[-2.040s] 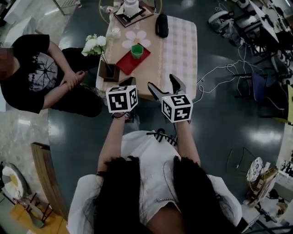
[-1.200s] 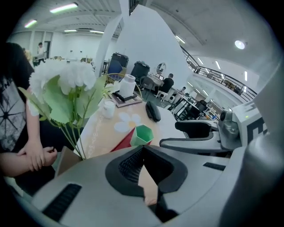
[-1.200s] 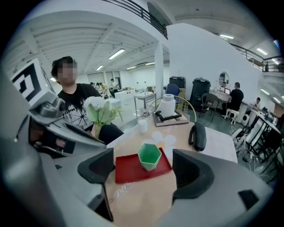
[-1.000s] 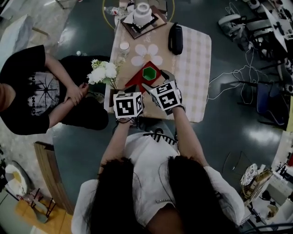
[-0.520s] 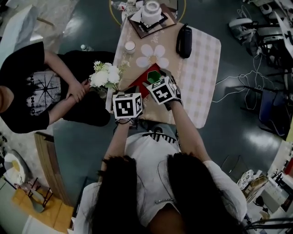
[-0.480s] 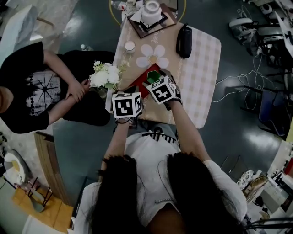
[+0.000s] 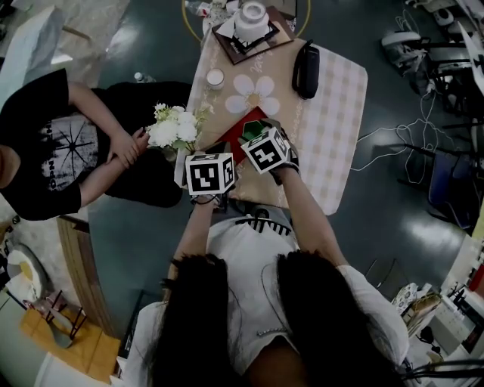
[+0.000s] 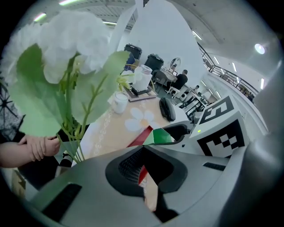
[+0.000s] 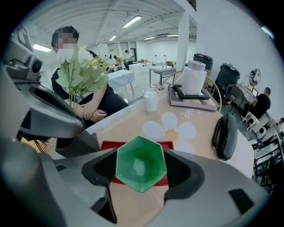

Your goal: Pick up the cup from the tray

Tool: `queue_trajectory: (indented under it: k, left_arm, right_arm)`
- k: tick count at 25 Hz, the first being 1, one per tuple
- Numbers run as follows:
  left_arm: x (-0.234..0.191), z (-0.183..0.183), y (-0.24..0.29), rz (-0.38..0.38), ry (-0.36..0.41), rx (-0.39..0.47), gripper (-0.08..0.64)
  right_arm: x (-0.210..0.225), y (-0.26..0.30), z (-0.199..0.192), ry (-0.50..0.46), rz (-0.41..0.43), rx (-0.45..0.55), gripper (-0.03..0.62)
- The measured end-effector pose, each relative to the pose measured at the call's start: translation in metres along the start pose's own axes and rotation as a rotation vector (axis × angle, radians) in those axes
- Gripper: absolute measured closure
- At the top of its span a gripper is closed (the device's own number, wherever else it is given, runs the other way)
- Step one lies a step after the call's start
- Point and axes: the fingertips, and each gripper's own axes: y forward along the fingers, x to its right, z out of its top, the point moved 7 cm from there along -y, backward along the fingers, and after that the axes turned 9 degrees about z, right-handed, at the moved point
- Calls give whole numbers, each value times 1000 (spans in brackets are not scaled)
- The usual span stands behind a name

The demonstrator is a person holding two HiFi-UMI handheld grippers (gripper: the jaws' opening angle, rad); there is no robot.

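A green six-sided cup (image 9: 141, 163) stands on the red tray (image 9: 106, 145) near the table's front edge. My right gripper (image 9: 141, 172) has the cup between its jaws, which are closing; both pads touch the cup's sides. In the head view the right gripper (image 7: 255, 130) reaches over the tray (image 7: 234, 145) and hides most of the cup (image 7: 251, 125). My left gripper (image 7: 215, 150) hovers at the table's front edge, left of the tray, shut and empty. Its own view shows its jaws (image 8: 143, 149) meeting, with the cup (image 8: 162, 136) beyond them.
A vase of white flowers (image 7: 172, 131) stands at the table's left edge, close to my left gripper. A seated person (image 7: 53, 151) is beside it. Farther back lie a flower-shaped mat (image 7: 254, 92), a small white cup (image 7: 215, 77), a black pouch (image 7: 305, 68) and a white roll (image 7: 252, 13).
My right gripper has moved forward from the table's front edge over the red tray and now stands round the green cup. The left gripper has stayed at the front edge.
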Motion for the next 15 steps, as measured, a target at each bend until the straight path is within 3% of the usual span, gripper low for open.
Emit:
queue_trajectory:
  k: [8, 15]
  left_arm:
    - [7, 1, 1, -10, 28, 5, 552]
    - [34, -1, 7, -50, 94, -2, 552]
  right_arm:
    - [11, -31, -12, 43, -63, 50, 268]
    - [34, -57, -61, 159, -139, 38, 268]
